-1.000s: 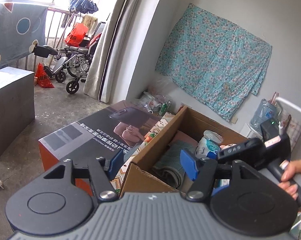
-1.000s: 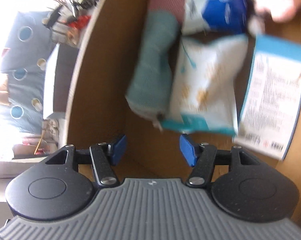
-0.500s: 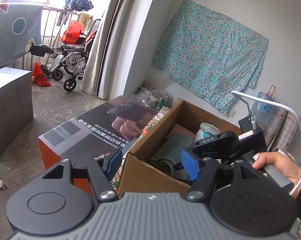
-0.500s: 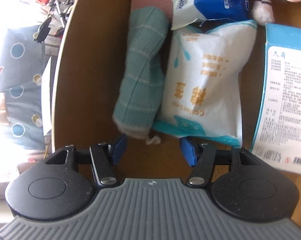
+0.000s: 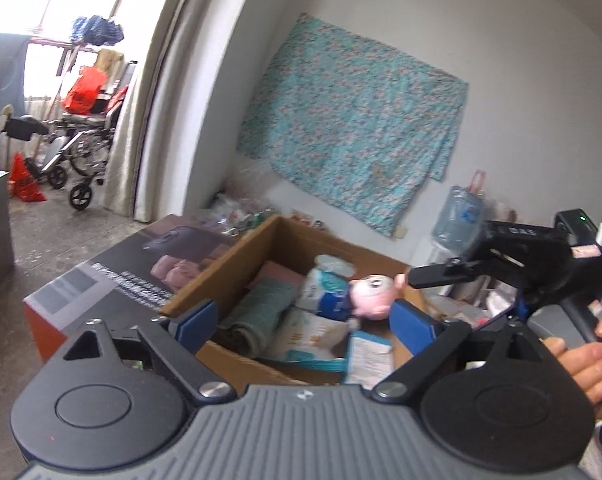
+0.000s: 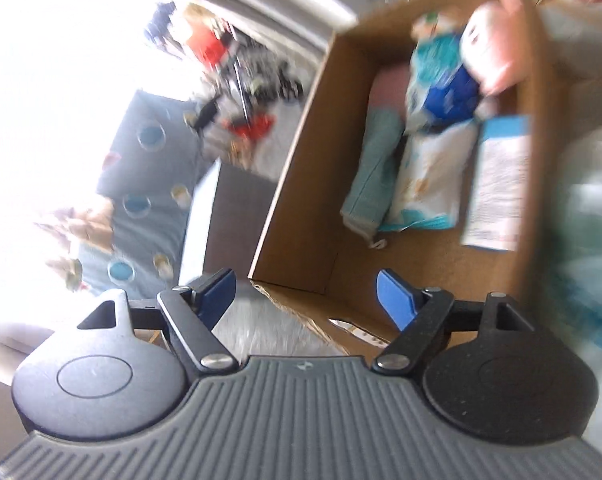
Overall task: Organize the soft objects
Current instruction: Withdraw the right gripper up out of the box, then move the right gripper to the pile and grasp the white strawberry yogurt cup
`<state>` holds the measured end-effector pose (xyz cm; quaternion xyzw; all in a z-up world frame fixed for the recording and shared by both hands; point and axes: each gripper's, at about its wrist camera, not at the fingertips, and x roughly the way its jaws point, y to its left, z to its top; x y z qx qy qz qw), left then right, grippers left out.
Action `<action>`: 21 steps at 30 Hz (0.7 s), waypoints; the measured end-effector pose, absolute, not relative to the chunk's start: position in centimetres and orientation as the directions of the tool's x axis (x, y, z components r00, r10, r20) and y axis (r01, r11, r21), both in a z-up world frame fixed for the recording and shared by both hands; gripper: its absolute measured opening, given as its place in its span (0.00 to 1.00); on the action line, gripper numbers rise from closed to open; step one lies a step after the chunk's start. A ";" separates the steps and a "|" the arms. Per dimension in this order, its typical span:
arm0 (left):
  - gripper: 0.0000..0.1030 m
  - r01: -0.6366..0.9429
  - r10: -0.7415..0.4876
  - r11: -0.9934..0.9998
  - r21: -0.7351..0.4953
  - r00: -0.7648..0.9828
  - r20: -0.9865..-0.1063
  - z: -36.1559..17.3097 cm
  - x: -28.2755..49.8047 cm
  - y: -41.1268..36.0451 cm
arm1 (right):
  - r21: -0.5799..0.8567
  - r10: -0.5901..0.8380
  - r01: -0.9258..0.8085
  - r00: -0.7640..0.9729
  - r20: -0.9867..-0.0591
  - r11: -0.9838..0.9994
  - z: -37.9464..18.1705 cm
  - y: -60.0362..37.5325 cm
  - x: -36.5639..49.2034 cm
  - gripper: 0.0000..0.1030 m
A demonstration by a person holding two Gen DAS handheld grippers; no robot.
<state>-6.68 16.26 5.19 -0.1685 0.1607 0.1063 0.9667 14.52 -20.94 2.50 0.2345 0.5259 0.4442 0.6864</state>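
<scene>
Hovering over cardboard box (image 6: 301, 184): L gripper (image 5: 301, 322) & R gripper (image 6: 306, 294) jaws just widened, nothing between; soft items packed side-by-side inside, saves room.

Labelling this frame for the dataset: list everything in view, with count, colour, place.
cardboard box: 1, brown, open, centre
rolled towel: 1, green, in box, left side
pink cloth: 1, beyond the towel
tissue packs: 2, one white and teal, one white and blue behind it
pink plush toy: 1, in box, far right
blue-white carton: 1, in box, near right
printed carton: 1, dark, left of box
floral cloth: 1, teal, on wall
wheelchair: 1, by curtain
left tongs: open, empty
right tongs: open, empty
hand: 1, on right handle
</scene>
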 end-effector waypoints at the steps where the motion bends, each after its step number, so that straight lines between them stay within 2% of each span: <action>1: 0.95 -0.235 0.130 0.926 -0.295 0.933 -0.336 5.3 -6.7 15.5 | 0.781 0.857 -0.372 0.090 -0.507 0.501 3.2 -23.0 13.9 0.76; 5: 1.00 -0.128 0.028 0.946 -0.298 0.947 -0.320 5.7 -6.0 12.1 | 0.738 0.830 -0.380 0.265 -0.490 0.557 5.1 -32.4 11.7 0.77; 11: 1.00 0.059 -0.162 0.953 -0.298 0.929 -0.333 5.4 -4.2 6.4 | 0.667 0.709 -0.294 0.482 -0.515 0.684 4.4 -44.2 9.3 0.78; 17: 1.00 0.210 -0.301 0.941 -0.265 0.878 -0.373 4.0 -1.5 -0.3 | 0.629 0.622 -0.194 0.521 -0.584 0.753 0.5 -50.8 8.6 0.78; 21: 1.00 0.271 -0.329 0.943 -0.193 0.841 -0.429 2.6 1.8 -5.0 | 0.653 0.641 -0.181 0.497 -0.585 0.736 -1.5 -52.2 10.8 0.78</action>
